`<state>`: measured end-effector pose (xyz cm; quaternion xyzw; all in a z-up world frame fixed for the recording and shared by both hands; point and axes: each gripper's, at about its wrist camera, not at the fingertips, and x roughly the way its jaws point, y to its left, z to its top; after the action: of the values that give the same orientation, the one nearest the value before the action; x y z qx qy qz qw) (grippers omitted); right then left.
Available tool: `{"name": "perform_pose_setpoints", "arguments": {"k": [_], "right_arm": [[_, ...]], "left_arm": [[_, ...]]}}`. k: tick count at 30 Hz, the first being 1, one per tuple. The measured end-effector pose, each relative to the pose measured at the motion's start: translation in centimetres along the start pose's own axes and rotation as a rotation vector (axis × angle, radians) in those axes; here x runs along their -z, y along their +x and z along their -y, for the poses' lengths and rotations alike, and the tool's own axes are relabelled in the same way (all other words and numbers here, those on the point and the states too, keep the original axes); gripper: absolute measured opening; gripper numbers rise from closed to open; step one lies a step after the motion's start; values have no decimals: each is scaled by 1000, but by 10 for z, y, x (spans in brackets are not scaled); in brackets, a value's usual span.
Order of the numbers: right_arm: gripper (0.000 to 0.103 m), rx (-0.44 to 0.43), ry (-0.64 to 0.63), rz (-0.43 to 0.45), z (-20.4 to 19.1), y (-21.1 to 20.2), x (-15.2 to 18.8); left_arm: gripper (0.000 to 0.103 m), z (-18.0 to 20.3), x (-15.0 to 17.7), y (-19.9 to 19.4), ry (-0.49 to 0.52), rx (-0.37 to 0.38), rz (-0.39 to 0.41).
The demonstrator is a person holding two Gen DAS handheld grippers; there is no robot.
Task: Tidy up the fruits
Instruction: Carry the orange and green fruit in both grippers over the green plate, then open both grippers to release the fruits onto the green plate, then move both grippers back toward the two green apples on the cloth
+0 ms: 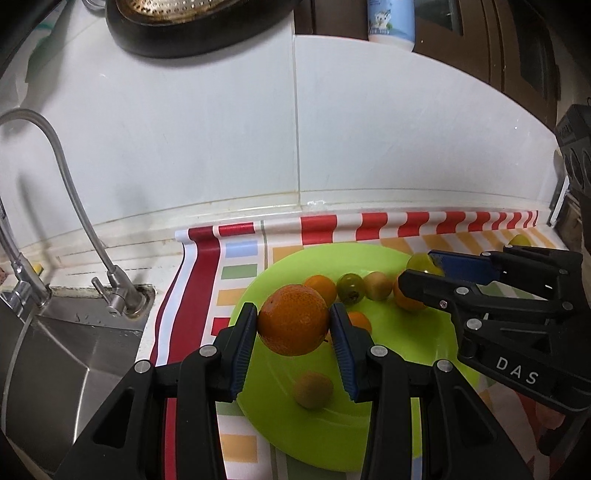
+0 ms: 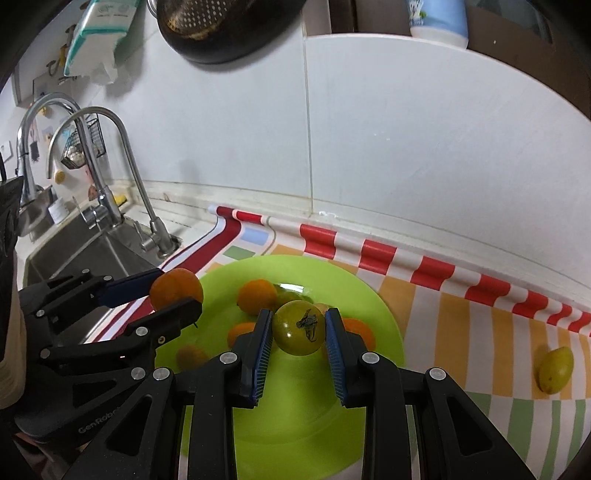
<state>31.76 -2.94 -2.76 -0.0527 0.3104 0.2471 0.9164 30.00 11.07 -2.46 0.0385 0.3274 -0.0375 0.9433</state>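
Steel sink [image 1: 55,350] with curved faucet [image 1: 74,206] left; colander [image 2: 221,26] hanging; striped mat [image 2: 461,295].

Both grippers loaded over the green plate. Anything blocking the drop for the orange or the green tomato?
Nothing stands between either fruit and the green plate. The left gripper holds the orange above bare plate, with a small fruit nearer the camera. The right gripper holds the green tomato over fruit already lying on the plate.

Fruit ct — 4 oranges [image 1: 293,321], 3 grn-yellow fruits [image 2: 299,326], 2 tan fruits [image 1: 312,389] — 1 plate [image 1: 406,350].
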Motion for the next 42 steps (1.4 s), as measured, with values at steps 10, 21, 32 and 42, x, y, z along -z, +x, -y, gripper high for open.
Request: {"name": "perform_pose_setpoints", "arguments": {"k": [10, 21, 32, 42], "right_arm": [[32, -11, 12, -14, 5, 13, 2], [35, 33, 79, 56, 16, -35, 14], [51, 78, 101, 126, 17, -104, 29], [61, 161, 136, 207, 33, -163, 48]], "left_arm": [[50, 0, 3, 10, -5, -2, 17], [50, 9, 3, -32, -29, -16, 67], [67, 38, 1, -87, 14, -19, 165], [73, 67, 1, -123, 9, 15, 222]]}}
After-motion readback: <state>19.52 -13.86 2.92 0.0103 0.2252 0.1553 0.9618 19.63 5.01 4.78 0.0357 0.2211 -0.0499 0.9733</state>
